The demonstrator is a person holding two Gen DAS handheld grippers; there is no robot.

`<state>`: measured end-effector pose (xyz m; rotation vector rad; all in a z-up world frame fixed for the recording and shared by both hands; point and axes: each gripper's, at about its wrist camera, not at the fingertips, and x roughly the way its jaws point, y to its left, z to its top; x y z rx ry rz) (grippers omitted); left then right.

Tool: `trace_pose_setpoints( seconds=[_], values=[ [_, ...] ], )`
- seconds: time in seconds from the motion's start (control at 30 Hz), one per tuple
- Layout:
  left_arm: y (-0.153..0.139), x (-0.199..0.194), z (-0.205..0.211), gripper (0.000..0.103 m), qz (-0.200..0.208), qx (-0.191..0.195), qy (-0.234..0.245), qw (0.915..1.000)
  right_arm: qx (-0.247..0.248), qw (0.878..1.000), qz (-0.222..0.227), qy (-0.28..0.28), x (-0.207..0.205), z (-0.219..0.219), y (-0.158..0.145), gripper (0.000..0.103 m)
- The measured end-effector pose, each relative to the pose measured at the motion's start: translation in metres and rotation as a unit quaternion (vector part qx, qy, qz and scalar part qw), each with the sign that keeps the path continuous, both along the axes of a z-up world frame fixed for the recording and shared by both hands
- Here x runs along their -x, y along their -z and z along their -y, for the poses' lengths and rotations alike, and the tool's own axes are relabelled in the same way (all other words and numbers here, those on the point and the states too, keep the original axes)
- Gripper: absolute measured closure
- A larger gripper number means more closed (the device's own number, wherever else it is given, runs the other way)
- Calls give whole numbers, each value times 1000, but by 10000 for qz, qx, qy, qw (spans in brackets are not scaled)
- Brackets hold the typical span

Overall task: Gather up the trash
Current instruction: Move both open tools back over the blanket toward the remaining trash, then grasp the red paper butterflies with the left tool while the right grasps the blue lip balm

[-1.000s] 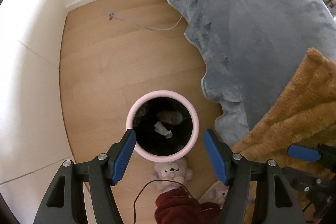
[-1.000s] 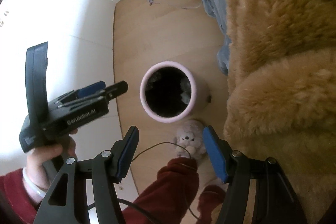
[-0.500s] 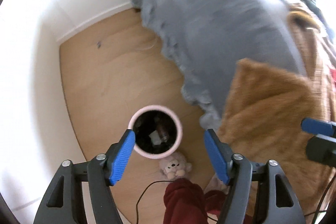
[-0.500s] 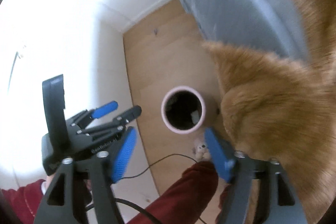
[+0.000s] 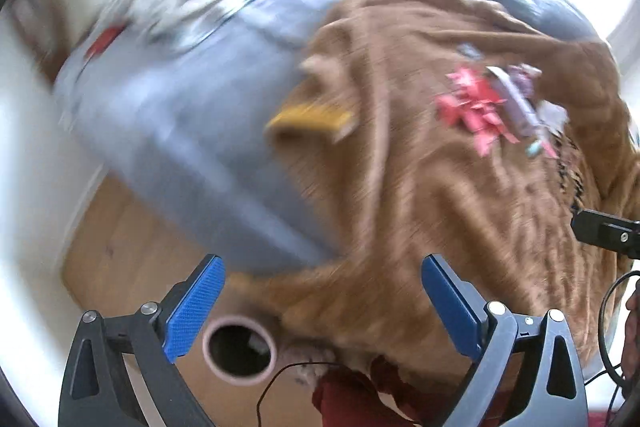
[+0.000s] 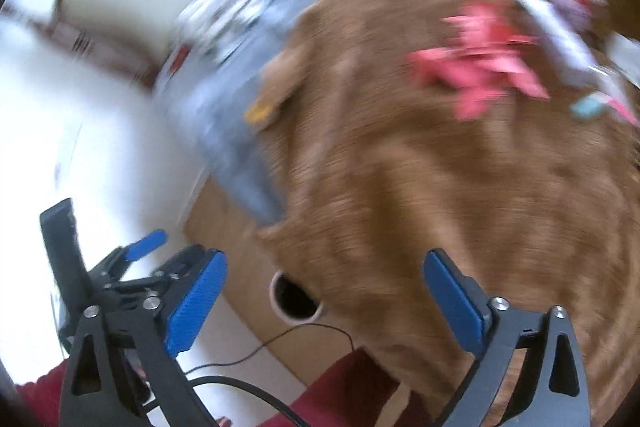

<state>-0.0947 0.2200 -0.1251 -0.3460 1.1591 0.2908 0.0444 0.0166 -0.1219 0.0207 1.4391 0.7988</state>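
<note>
While both grippers hang empty, the trash sits far off.
Left gripper (image 5: pixel 322 301) and right gripper (image 6: pixel 326 301) have just opened wide; pink scraps (image 5: pixel 476 109) lie up on the brown blanket (image 5: pixel 420 207).

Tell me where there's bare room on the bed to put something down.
Free: the brown blanket between the yellow patch and the pink scraps, and the grey bedding beside it. Crowded: around the scraps.
</note>
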Motion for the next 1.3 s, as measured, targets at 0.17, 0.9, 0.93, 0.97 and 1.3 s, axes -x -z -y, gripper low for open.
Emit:
trace_pose_setpoints(
  seconds=[0.17,0.9,0.93,0.97,1.3],
  values=[
    [-22,-81,45,4,137,-117,643,9978,86,9954,-66,951,-50,76,-4,3],
    [31,-294,121,4,-535,-282,2240,9727,568,9518,-997,2843,-204,128,97,3],
    [40,-299,118,4,-625,-249,2302,9708,623,9480,-1045,2940,-209,126,105,3],
    [46,-302,116,4,-700,-229,2338,9695,701,9459,-1079,2977,-212,123,111,3],
    [88,-316,105,4,-1057,-93,2729,9562,1390,9327,-1334,3048,-235,94,168,13]
  ],
)
